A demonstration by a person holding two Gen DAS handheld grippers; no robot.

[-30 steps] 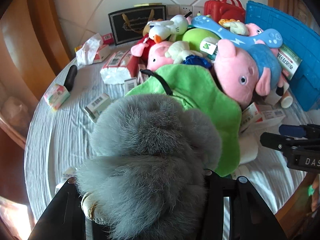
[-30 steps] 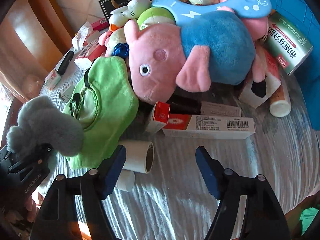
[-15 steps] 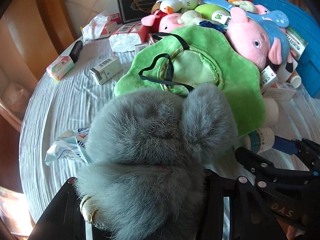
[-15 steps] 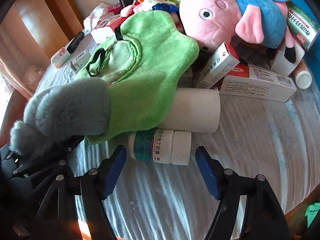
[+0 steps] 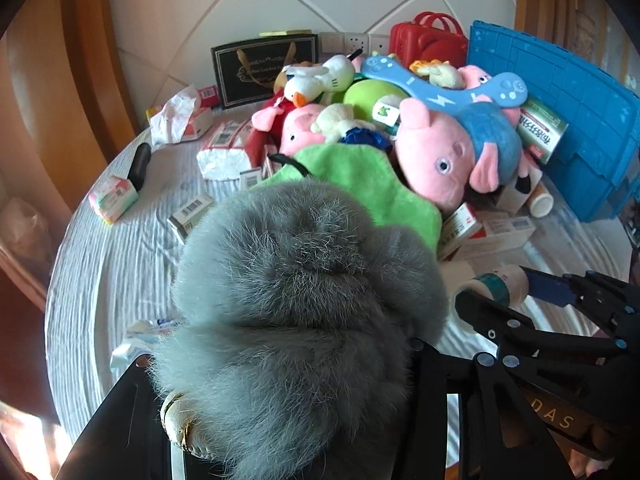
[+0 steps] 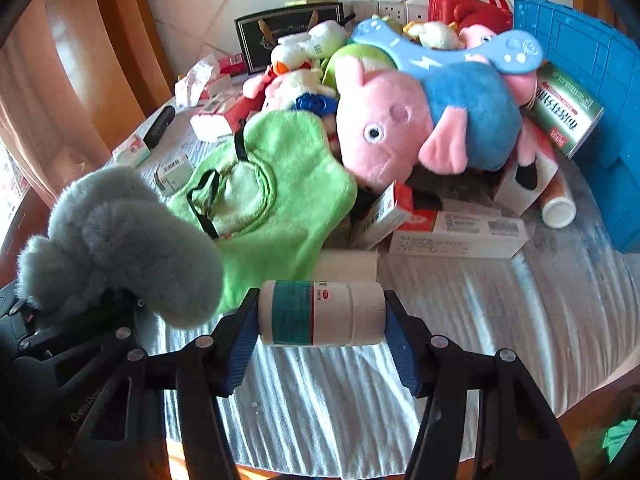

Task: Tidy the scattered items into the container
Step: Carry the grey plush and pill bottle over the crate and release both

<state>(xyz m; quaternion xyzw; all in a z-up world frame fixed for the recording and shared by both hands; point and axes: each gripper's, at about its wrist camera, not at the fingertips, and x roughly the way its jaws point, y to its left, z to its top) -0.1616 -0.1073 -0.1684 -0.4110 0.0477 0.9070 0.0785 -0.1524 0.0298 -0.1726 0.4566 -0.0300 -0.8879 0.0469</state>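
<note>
I see bare cloth (image 6: 460, 300) near edge passable; plush pile (image 6: 420, 120) and boxes (image 6: 456, 236) block path to blue crate (image 6: 592, 80).

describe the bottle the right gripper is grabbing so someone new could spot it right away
Start at the big green cloth on the white tablecloth. At its near edge a white paper roll lies, and the bottle lies sideways just in front, between the closing right gripper pads. Its teal label and white cap set it apart.
</note>
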